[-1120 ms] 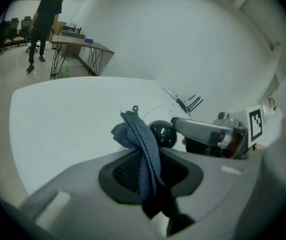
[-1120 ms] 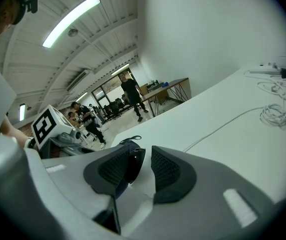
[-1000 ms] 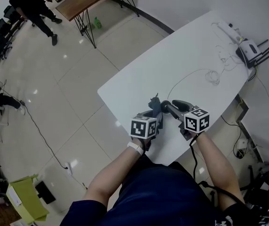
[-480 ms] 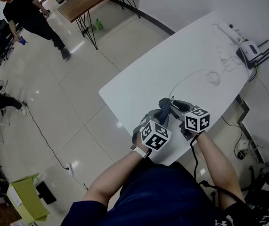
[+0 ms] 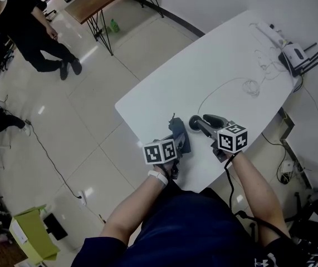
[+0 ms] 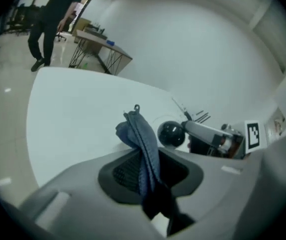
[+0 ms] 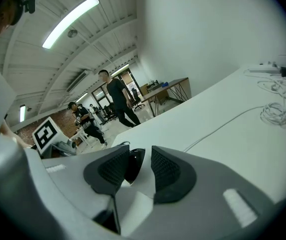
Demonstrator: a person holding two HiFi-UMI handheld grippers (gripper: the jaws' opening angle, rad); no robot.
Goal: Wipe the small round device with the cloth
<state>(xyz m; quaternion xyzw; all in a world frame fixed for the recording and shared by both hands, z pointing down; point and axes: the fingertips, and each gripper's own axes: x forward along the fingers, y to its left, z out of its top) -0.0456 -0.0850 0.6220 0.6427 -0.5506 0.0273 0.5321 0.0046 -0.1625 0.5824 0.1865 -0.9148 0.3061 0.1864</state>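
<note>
The small round black device (image 5: 195,122) sits between the jaws of my right gripper (image 5: 197,124), which is shut on it just above the near part of the white table (image 5: 220,54). In the right gripper view the device (image 7: 132,164) fills the gap at my right gripper (image 7: 135,168). My left gripper (image 5: 177,143) is shut on a blue-grey cloth (image 5: 179,133), a little left of the device and apart from it. In the left gripper view the cloth (image 6: 141,139) hangs out of my left gripper (image 6: 145,163), with the device (image 6: 171,133) just to its right.
A thin white cable (image 5: 225,87) runs across the table to a coil (image 5: 252,88). A white router (image 5: 296,56) and a power strip (image 5: 270,34) lie at the far right end. The table's near edge (image 5: 147,143) is under my left gripper. A person (image 5: 30,32) walks on the floor at upper left.
My left gripper rolled, then drew back to the left with the cloth, which was against the device half a second ago and now is apart from it. The right gripper stayed put. The person walked.
</note>
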